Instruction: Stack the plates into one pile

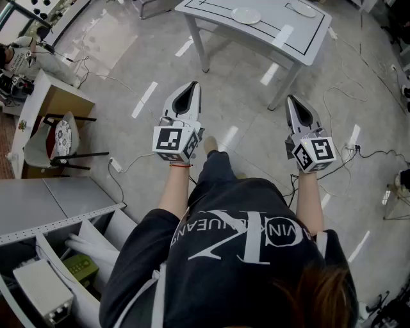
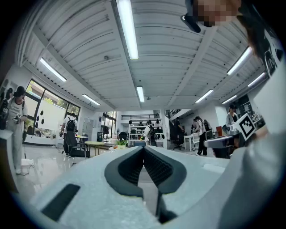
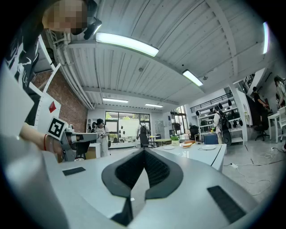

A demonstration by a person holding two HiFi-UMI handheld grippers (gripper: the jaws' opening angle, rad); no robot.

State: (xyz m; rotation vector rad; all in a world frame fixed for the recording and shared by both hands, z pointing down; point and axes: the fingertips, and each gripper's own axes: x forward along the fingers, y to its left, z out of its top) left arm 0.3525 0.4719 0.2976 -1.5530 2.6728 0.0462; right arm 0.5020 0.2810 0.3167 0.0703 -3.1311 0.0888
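Left tongs (image 1: 192, 86) and right tongs (image 1: 291, 99) are clenched and empty, well short of the counter (image 1: 301, 45). Step closer and release them before reaching for the nearer plate (image 1: 246, 15).

- The left gripper (image 1: 187, 96) is held out level in front of the person, jaws closed together with nothing between them.
- The right gripper (image 1: 296, 107) is held level alongside it, well apart, jaws likewise closed and empty.
- Both forearms are bare and extended forward.
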